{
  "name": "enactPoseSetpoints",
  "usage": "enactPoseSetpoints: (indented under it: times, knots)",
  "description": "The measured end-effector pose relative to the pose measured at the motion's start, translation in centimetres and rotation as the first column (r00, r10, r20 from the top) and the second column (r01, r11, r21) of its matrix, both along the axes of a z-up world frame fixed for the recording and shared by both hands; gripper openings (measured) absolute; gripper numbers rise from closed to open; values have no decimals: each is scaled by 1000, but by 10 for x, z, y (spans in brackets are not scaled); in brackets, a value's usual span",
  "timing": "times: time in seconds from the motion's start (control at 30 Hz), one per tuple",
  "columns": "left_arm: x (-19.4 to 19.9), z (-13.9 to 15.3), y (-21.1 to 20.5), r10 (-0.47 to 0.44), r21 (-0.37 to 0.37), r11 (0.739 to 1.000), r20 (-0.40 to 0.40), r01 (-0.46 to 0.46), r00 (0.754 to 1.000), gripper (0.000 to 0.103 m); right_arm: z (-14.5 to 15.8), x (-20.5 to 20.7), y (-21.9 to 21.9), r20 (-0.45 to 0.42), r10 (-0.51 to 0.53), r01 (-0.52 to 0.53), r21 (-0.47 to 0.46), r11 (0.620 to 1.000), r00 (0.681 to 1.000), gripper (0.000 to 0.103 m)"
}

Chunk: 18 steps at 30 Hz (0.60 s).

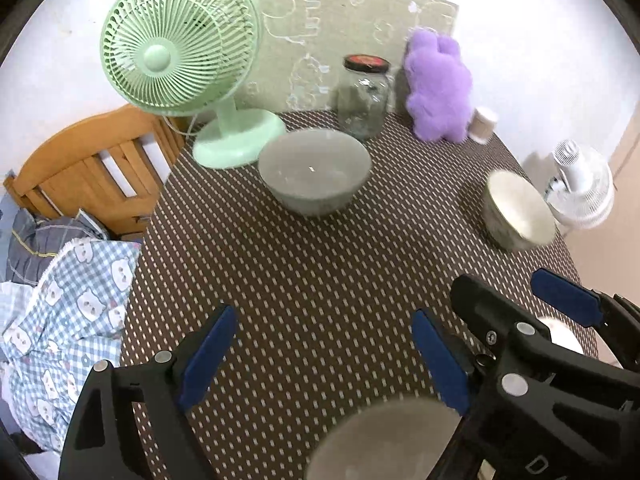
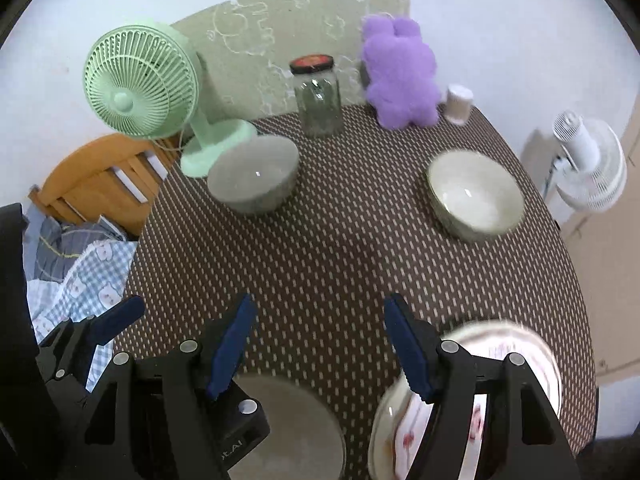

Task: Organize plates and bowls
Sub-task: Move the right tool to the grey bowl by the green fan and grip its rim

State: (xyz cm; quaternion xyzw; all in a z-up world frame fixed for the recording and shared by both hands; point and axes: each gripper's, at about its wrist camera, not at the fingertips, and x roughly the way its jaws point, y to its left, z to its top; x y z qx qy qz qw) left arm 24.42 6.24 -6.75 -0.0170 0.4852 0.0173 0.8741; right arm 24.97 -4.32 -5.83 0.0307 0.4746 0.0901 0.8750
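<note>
On the brown dotted tablecloth a grey bowl stands at the back left and a cream bowl at the right. A flat grey plate lies at the near edge, below both grippers. A white patterned plate lies near right, partly hidden by my right gripper's finger. My left gripper is open above the cloth with nothing between its blue pads. My right gripper is open and empty too, close beside the left one.
A green desk fan, a lidded glass jar, a purple plush toy and a small pale cup line the back of the table. A white fan stands off the right edge. A wooden chair and checked cloth are left.
</note>
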Motion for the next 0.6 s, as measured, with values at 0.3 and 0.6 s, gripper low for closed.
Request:
enactPoseSetpoints:
  times: [0.3,0.6]
  knots:
    - [52,-2,18,99,-4,995,19,-99,995,81,3,59,15,18,63,-64,22,998,998,71]
    - [100,-18,29,119,13,993,17,-119,993,77,-14,113,32,26,74,-75,28,997,997,68]
